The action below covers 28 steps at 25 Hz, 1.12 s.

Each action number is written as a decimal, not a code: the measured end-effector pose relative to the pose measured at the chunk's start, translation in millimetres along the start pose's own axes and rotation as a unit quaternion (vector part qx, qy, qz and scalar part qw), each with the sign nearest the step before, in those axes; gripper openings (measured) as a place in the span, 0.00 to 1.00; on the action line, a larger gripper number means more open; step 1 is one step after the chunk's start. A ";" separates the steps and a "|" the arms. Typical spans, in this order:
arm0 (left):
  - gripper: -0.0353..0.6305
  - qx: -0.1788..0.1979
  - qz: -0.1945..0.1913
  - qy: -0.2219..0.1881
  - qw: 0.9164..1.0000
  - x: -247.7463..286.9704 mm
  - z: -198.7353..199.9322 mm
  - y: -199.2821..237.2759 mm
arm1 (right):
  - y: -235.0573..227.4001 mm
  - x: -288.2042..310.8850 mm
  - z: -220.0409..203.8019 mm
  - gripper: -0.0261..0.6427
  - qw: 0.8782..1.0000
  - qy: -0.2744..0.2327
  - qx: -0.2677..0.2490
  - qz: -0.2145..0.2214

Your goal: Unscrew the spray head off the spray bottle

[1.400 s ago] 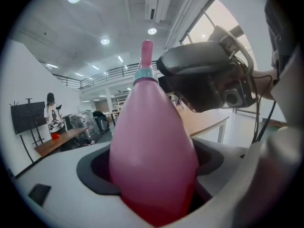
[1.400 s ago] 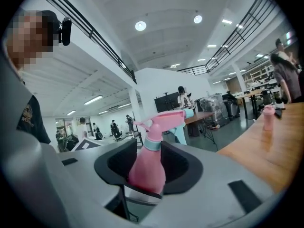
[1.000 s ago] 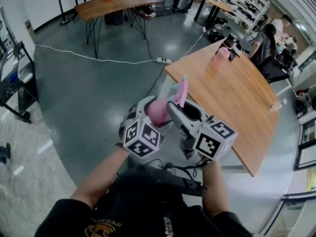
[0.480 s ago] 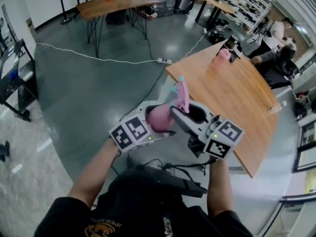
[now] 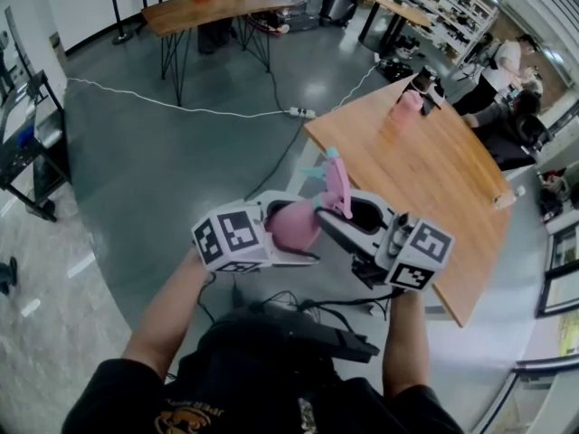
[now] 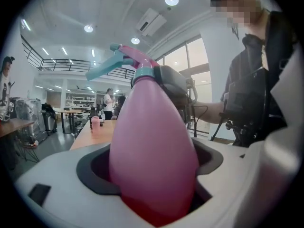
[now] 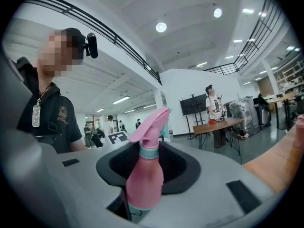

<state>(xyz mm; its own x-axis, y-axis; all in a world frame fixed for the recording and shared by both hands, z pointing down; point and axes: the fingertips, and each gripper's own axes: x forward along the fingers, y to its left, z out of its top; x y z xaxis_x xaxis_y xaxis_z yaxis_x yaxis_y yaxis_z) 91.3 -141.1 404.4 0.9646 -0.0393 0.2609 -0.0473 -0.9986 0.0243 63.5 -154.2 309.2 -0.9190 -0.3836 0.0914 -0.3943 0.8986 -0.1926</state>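
A pink spray bottle [image 5: 291,224] with a pink and teal spray head [image 5: 336,181] is held in the air in front of the person. My left gripper [image 5: 294,229] is shut on its fat body [image 6: 152,141], which fills the jaws. The head [image 6: 130,61] points left in the left gripper view. My right gripper [image 5: 339,211] has just been closing its jaws. It grips the bottle's neck just under the teal collar [image 7: 148,151], below the head [image 7: 151,122]. The bottle's base is hidden.
A wooden table [image 5: 434,179] with a pink cup [image 5: 405,102] stands right beside the grippers. A second table [image 5: 213,7] is far back. A white cable [image 5: 163,105] and a power strip [image 5: 300,111] lie on the grey floor. People sit at the far right [image 5: 493,89].
The left gripper has swung round so its marker cube sits further left. The right gripper has shifted slightly right and up. The bottle stays between them.
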 end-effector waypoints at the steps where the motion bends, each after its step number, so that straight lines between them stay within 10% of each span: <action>1: 0.71 0.001 -0.006 -0.002 1.000 -0.1 1.4 -1.0 | 0.7 -0.6 0.8 0.24 1.000 -0.001 0.000 0.006; 15: 0.71 0.002 -0.107 -0.035 0.994 -10.3 16.7 -25.1 | 19.7 -4.7 9.9 0.25 0.996 -0.013 -0.029 0.085; 28: 0.71 0.015 0.091 -0.033 0.995 3.6 8.3 20.3 | -9.5 -10.6 -5.4 0.30 0.997 -0.030 0.014 -0.066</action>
<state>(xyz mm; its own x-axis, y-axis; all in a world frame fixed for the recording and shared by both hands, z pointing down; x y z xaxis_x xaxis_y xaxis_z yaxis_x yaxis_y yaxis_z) 96.0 -161.9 397.8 0.9561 -0.2201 0.1937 -0.2150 -0.9755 -0.0471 77.0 -157.5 315.4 -0.8573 -0.5113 0.0599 -0.5116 0.8331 -0.2102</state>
